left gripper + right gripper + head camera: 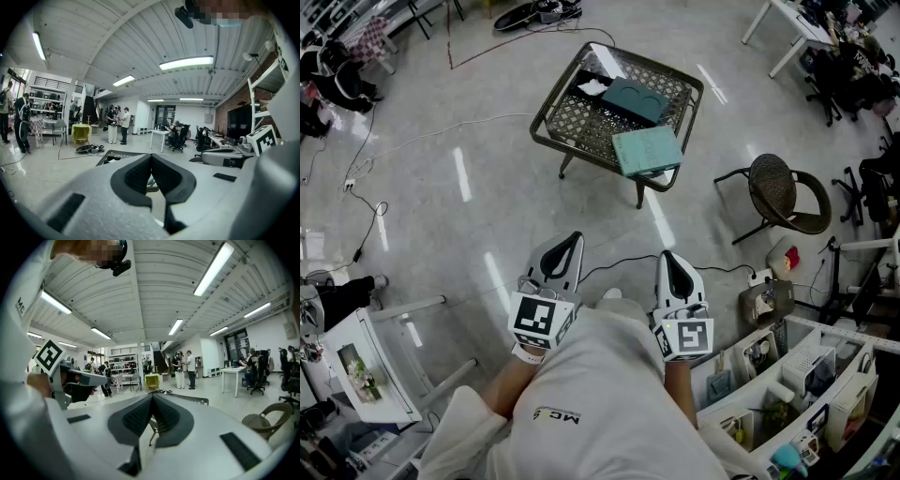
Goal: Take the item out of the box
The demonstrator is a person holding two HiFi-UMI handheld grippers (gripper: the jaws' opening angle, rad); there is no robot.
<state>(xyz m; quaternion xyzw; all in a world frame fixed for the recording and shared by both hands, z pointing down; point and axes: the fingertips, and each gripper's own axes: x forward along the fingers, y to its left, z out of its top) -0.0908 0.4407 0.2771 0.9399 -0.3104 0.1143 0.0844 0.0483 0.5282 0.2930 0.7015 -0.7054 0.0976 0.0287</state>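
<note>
1. Head view: a wicker table [581, 159] stands on the floor well ahead of the person.
2. A pale teal box [647, 150] lies flat at the table's near right corner. A darker teal box [635, 99] sits just behind it, toward the far right edge. What either holds cannot be made out.
3. The left gripper [572, 240] is held close to the body, well apart from the table, its jaws pressed together on nothing.
4. The right gripper [668, 256] is beside it, its jaws likewise closed and empty.
</note>
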